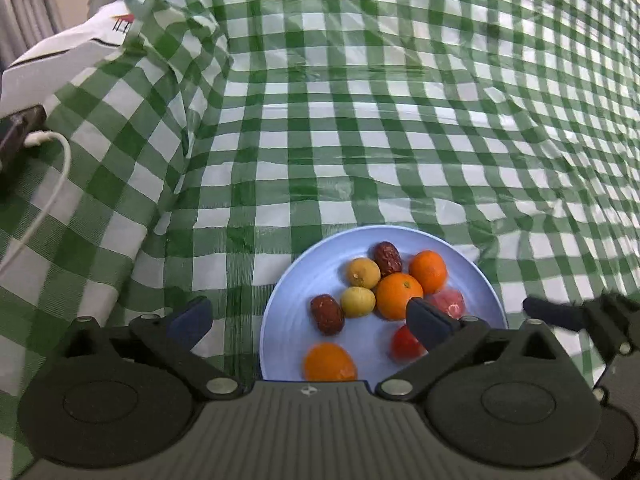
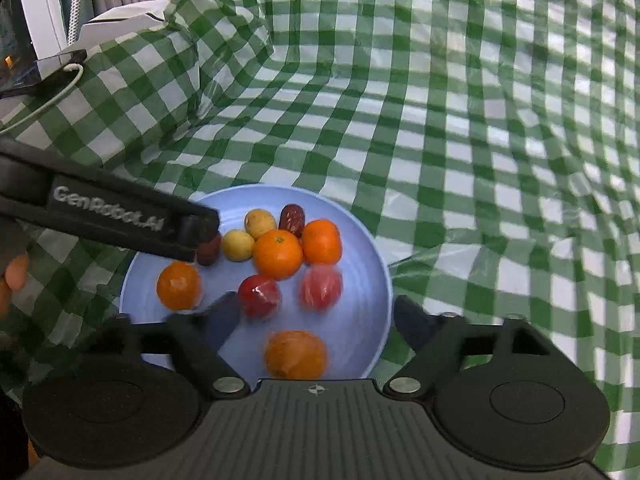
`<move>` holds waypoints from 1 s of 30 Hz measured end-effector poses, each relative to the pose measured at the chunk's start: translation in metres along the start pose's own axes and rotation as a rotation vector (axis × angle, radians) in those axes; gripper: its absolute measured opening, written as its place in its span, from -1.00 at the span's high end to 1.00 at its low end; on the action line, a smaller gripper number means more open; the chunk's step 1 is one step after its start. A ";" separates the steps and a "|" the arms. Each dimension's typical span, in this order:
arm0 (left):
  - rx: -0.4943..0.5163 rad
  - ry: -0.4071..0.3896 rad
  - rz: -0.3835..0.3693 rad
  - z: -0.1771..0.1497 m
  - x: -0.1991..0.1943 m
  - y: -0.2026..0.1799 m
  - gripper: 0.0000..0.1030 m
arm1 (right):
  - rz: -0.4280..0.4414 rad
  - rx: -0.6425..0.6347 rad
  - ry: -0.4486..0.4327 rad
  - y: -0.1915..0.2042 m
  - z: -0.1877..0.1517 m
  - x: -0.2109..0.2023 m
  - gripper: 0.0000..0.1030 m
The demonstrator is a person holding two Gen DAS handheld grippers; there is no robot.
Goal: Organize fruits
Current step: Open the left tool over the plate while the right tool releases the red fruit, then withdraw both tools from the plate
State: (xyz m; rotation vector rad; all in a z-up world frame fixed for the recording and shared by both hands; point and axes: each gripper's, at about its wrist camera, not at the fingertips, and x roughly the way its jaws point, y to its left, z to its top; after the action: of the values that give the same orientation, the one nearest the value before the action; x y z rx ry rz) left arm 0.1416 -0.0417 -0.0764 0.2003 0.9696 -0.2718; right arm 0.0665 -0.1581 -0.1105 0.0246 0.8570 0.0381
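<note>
A light blue plate (image 1: pixel 288 292) (image 2: pixel 372 264) sits on a green-and-white checked cloth and holds several fruits. Among them are oranges (image 1: pixel 399 295) (image 2: pixel 277 254), two yellow fruits (image 1: pixel 358 301), brown-red dates (image 1: pixel 327 314) and red wrapped fruits (image 2: pixel 259 295). My left gripper (image 1: pixel 310 318) hovers open over the plate's near left part, its pads touching nothing. One orange (image 1: pixel 330 362) lies below, between the fingers. My right gripper (image 2: pixel 318 316) is open over the plate's near edge, with a blurred orange (image 2: pixel 296 354) lying loose between its fingers. A left-gripper finger (image 2: pixel 192 228) reaches in over a date.
The checked cloth (image 1: pixel 360 120) is wrinkled and rises in folds at the far left. A dark device (image 1: pixel 20 136) with a white cable (image 1: pixel 60 168) lies at the left edge, beside a white box (image 1: pixel 72 48). A person's hand (image 2: pixel 12 276) shows at the left.
</note>
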 end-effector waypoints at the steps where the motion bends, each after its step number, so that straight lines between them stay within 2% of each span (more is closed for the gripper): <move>1: 0.003 0.005 0.006 -0.001 -0.004 0.001 -0.99 | -0.002 -0.004 -0.003 0.000 -0.001 -0.005 -0.74; 3: 0.001 0.007 0.022 -0.006 -0.015 0.004 -0.99 | -0.002 -0.006 0.001 -0.001 -0.006 -0.016 -0.83; 7: -0.035 0.033 0.038 -0.018 -0.038 0.009 -0.99 | -0.004 -0.010 0.001 0.002 -0.020 -0.044 -0.87; 13: -0.091 0.030 0.052 -0.039 -0.078 0.015 -0.99 | -0.024 -0.009 -0.070 0.013 -0.034 -0.087 -0.98; 22: -0.079 -0.005 0.093 -0.066 -0.116 0.010 -0.99 | -0.050 -0.007 -0.133 0.021 -0.049 -0.123 -0.98; 30: -0.059 -0.029 0.107 -0.073 -0.129 0.003 -0.99 | -0.061 -0.009 -0.163 0.022 -0.056 -0.138 -0.98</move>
State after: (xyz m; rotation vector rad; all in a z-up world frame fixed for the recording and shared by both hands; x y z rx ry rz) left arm 0.0162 -0.0004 -0.0095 0.1930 0.9340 -0.1468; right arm -0.0667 -0.1415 -0.0418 -0.0070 0.6943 -0.0174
